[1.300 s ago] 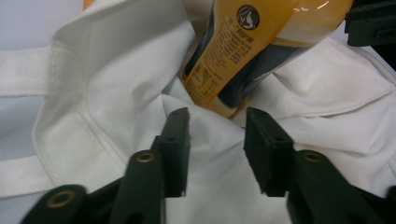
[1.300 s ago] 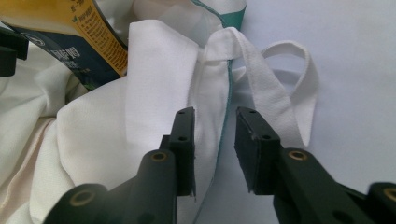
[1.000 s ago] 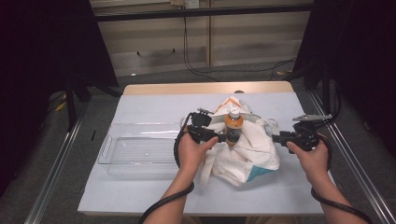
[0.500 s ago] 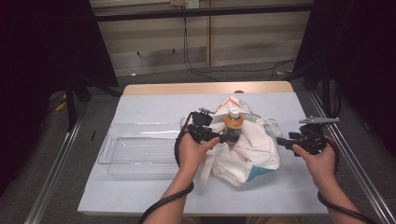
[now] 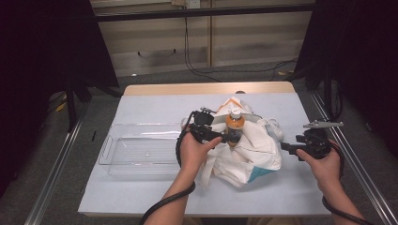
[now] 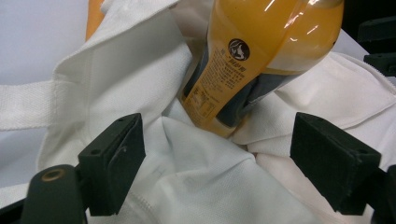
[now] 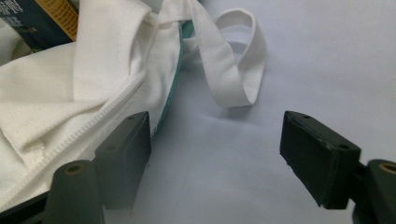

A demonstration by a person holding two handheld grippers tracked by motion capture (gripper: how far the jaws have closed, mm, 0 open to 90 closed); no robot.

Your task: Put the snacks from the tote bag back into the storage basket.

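We see a white bag (image 5: pixel 244 152) lying crumpled on the counter (image 5: pixel 141 201), right of the middle, with an orange bottle (image 5: pixel 234 125) standing up out of its folds. In the left gripper view the bottle (image 6: pixel 261 51) leans among the cloth (image 6: pixel 196 177), its label facing us and its lower end sunk in the bag.

Our left hand-held gripper (image 5: pixel 220 137) sits at the bag's left side, pointing at the bottle. Its jaws have just been opening and now stand apart: in the left gripper view the pads (image 6: pixel 114 158) flank a fold of cloth and the base of the bottle without pressing on either.

Our right hand-held gripper (image 5: pixel 288 146) is just beside the bag's right edge, held level and pointing left toward it. Its jaws have also just been opening and stand wide. In the right gripper view the bare counter (image 7: pixel 327 56) lies between the pads (image 7: pixel 126 154); one pad is right beside the bag's teal-trimmed edge (image 7: pixel 170 93), though we cannot tell whether it touches. A white strap (image 7: pixel 233 60) loops loose on the counter beyond them.

A clear tray (image 5: pixel 105 154) rests on the counter, left of the bag and near our left hand (image 5: pixel 195 152).
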